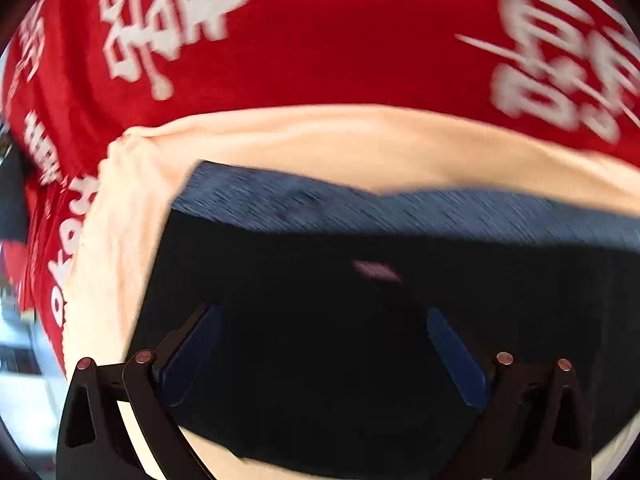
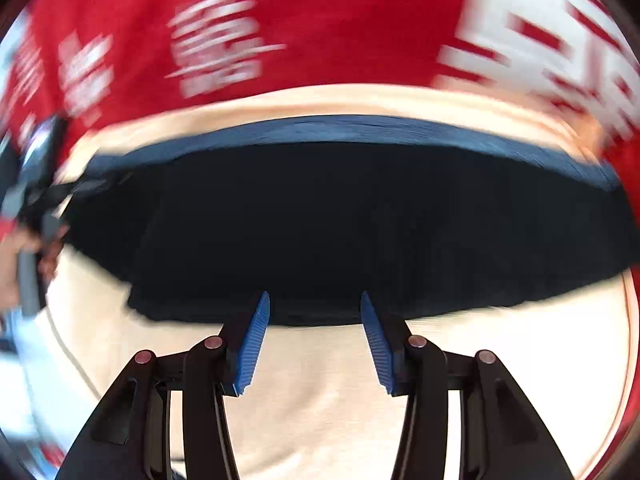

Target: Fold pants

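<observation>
The dark navy pants [image 1: 340,320] lie folded on a cream cloth [image 1: 320,136], their lighter blue far edge [image 1: 400,204] facing away from me. My left gripper [image 1: 322,316] is open and empty, its blue pads [image 1: 192,356] low over the dark fabric. In the right wrist view the pants [image 2: 340,224] span the middle, with a blue band [image 2: 360,130] along the far side. My right gripper [image 2: 315,300] is open and empty, its fingertips at the pants' near edge, above the cream cloth [image 2: 320,408]. Both views are motion-blurred.
A red cloth with white lettering [image 1: 320,40] covers the surface beyond the cream cloth and also fills the top of the right wrist view [image 2: 340,20]. At the left of the right wrist view a hand holds the other gripper [image 2: 28,240].
</observation>
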The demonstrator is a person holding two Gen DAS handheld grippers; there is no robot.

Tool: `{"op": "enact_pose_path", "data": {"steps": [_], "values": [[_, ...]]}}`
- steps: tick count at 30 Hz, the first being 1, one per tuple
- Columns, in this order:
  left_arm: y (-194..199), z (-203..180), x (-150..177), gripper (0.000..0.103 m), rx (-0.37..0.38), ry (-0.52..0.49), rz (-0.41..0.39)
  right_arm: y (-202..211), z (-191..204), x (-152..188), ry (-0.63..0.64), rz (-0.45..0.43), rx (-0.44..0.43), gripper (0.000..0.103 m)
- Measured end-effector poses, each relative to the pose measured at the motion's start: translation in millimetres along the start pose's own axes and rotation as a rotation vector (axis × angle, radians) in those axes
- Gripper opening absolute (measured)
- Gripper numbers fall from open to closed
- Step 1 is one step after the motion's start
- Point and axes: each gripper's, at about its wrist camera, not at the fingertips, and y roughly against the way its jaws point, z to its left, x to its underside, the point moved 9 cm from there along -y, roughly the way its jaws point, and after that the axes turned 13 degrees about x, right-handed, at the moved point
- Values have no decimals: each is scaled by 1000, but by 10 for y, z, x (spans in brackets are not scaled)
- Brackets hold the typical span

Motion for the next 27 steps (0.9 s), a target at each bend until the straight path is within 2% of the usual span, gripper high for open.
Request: {"op": "enact_pose_path", "data": {"steps": [3, 5, 7, 9, 13, 15, 18, 21, 24, 26, 27], "values": [[-59, -220, 181, 103, 52, -38, 35, 13, 546, 30, 231, -80, 12, 52], [-154, -313, 341, 103, 73, -58, 71, -31, 754, 21, 325, -125, 44, 52], [-228, -332, 441, 103, 60, -73, 80, -64, 869, 2, 394, -163, 92, 52], [-216, -332, 449, 103, 57, -86, 44, -110, 904, -49, 418, -181, 125, 52], [-240, -302, 423, 103, 68, -80, 55, -218, 944, -69, 475, -155, 150, 51], [-260, -258, 403, 103, 75, -76, 60, -102, 918, -95, 478, -185, 147, 51], [-286, -235, 398, 103, 77, -81, 46, -12, 872, 22, 512, -188, 157, 51], [-275, -263, 400, 103, 74, -80, 38, -123, 881, 178, 584, -163, 187, 51], [-275, -300, 422, 103, 78, -82, 36, -161, 878, 159, 575, -165, 194, 51], [-269, -344, 442, 103, 80, -89, 32, -176, 853, 97, 515, -121, 140, 36], [-266, -346, 446, 103, 81, -90, 30, -184, 833, 66, 485, -100, 121, 22]]}}
